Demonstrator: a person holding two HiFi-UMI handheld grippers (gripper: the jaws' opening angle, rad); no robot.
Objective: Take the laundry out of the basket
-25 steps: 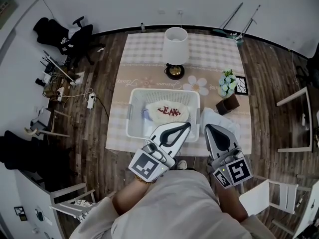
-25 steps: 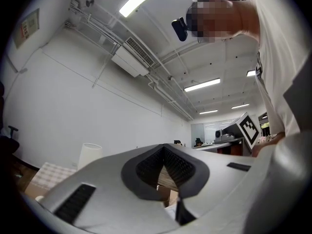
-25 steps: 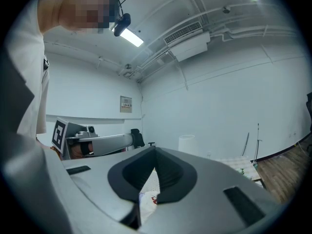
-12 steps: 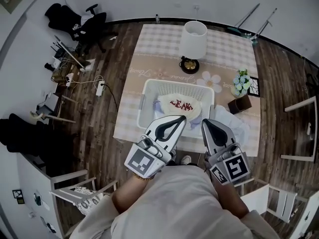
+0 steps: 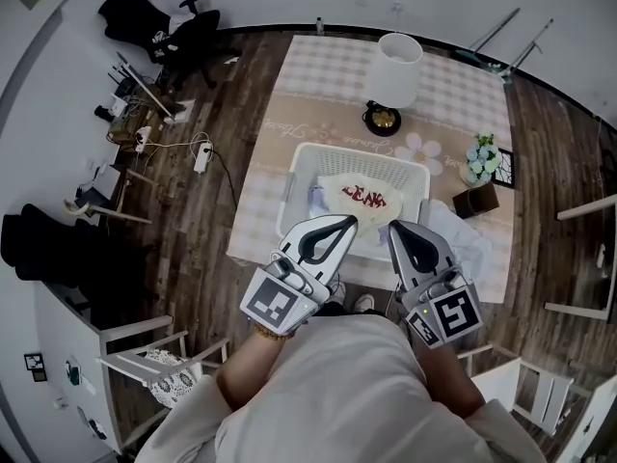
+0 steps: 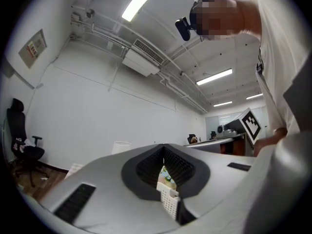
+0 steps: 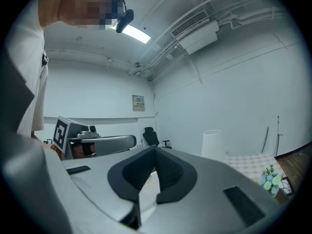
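A white slatted laundry basket (image 5: 301, 167) stands on the table. In it lie a cream garment with red print (image 5: 371, 199) and a bluish cloth (image 5: 316, 196). My left gripper (image 5: 347, 223) is held level in front of the basket's near rim, above the table's edge. It is shut and empty, though its jaws have just eased apart a hair. My right gripper (image 5: 395, 230) is beside it, shut and empty, near the basket's front right corner. In the left gripper view the left gripper (image 6: 164, 145) frames a bit of the basket (image 6: 168, 201). The right gripper (image 7: 155, 149) points towards the table.
On the checked tablecloth (image 5: 318, 85) behind the basket stand a white lamp (image 5: 398, 66), a pot of flowers (image 5: 482, 155) and a dark box (image 5: 479, 201). White cloth (image 5: 465, 239) lies right of the basket. White chairs (image 5: 530, 384) flank me; cables and an office chair (image 5: 183, 29) are at left.
The head view has swung, so the table now sits further right and higher. Both grippers have shifted leftwards along the basket's near rim, side by side, still empty.
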